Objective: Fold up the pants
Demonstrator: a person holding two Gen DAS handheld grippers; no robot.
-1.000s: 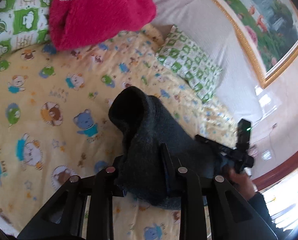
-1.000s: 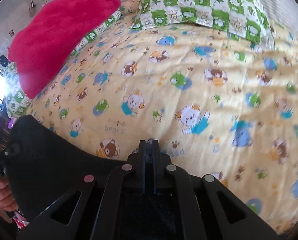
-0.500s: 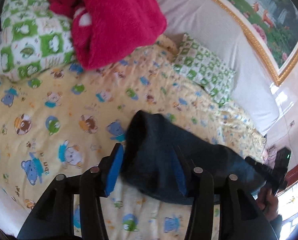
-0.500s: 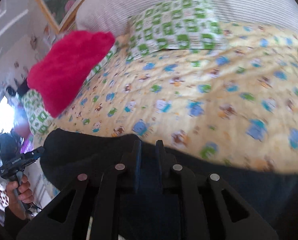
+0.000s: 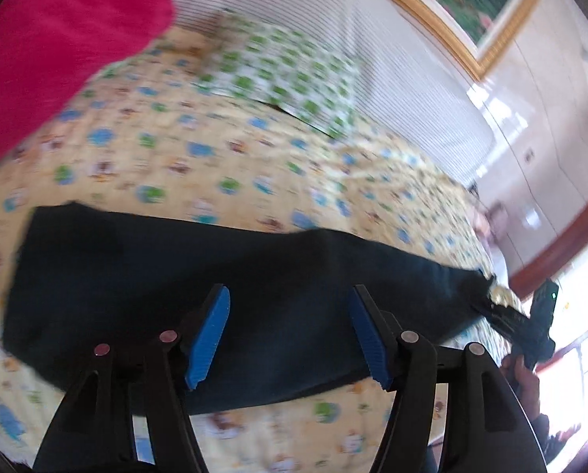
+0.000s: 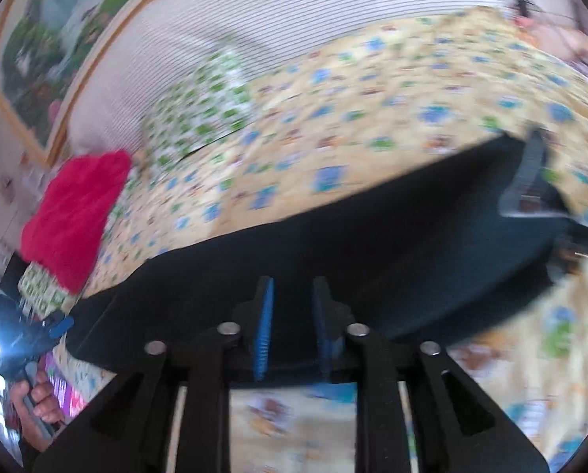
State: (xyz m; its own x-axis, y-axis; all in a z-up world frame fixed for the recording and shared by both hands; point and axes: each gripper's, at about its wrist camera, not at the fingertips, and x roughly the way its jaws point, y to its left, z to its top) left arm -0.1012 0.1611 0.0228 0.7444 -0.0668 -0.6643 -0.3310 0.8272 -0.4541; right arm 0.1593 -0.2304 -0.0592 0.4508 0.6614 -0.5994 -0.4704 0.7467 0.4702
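Clearly soft and limp, the dark pants (image 5: 215, 287) lie in a long flat band across the yellow bedspread (image 5: 215, 165); a hem or the waistband edge looks the best hold. From the left wrist, the left gripper (image 5: 286, 331) hangs over them, jaws opening with nothing between. From the right wrist, the right gripper (image 6: 292, 323) likewise opens, empty, above their near edge.

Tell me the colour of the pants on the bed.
Very dark navy, almost black; the pants show best in the left wrist view.
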